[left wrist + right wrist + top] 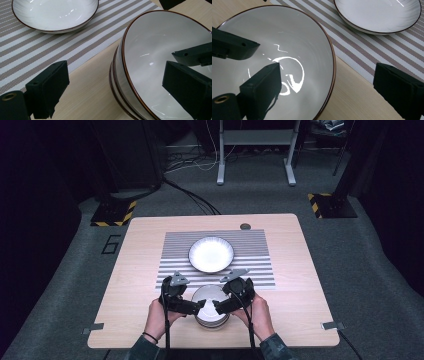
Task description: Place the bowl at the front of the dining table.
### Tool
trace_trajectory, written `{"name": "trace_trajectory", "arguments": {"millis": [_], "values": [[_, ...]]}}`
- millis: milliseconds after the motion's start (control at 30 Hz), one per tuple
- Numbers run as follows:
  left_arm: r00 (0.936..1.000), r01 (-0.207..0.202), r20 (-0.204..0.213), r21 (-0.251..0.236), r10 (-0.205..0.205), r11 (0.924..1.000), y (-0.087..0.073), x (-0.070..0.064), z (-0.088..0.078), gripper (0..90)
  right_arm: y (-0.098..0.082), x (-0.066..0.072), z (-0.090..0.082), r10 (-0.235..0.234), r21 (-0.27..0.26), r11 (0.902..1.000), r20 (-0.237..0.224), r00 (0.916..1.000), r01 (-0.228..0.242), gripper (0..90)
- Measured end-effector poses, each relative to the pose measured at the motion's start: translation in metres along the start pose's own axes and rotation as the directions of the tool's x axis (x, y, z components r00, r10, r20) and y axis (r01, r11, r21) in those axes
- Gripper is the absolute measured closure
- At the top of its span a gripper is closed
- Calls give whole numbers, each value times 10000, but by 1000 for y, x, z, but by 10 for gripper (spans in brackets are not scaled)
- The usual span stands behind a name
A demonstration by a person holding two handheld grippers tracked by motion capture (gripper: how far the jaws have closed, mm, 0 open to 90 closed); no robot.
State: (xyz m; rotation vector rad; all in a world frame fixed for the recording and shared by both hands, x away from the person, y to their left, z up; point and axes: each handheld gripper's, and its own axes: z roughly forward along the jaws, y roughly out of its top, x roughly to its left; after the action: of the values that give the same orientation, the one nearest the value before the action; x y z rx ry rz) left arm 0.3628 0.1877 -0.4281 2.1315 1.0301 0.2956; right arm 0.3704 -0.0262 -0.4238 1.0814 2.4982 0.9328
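Both claws at the bowl stack (211,307), near edge of the table (130,270), centred in front of me. The stack sits on bare wood just short of the striped mat (260,245). The left gripper view shows several brown rims nested one under another; exact count I cannot tell.

Left claw (196,307): jaws wide, holding nothing. In the left gripper view one jaw hangs over the wood outside the top bowl (155,50), the other over its white inside, so its rim runs between them. Whether either pad touches the wall is not clear.

Right claw (220,306): same, mirrored. Jaws wide, holding nothing. In the right gripper view one jaw is over the inside of the top bowl (287,45), the other outside over wood and mat edge.

Key relation: the rim lies between each pair of jaws, left claw on the stack's left side, right claw on its right, roughly opposite each other across the bowl. Both equally near; neither has an advantage. A round bowl has no long axis to align to; what counts is each rim section running crosswise to the closing direction, which it appears to do.

A second dish, the plate (211,254), sits on the mat straight beyond the stack, well apart from it.

Judgement: the step in hand is a two-sided pinch of the top bowl's rim. Risk: pinching two rims together, since they nest tightly.
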Motion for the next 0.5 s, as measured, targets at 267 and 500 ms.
{"name": "trace_trajectory", "arguments": {"millis": [267, 500], "values": [[9999, -27, 108, 260, 25, 9997, 2, -1, 6, 140, 1, 1, 6, -86, 338, 9994, -86, 9999, 89, 84], [9999, -82, 104, 542, 77, 9985, 3, -1, 9, 201, 1, 0, 10, -72, 620, 9980, -217, 9997, 86, 143]]}}
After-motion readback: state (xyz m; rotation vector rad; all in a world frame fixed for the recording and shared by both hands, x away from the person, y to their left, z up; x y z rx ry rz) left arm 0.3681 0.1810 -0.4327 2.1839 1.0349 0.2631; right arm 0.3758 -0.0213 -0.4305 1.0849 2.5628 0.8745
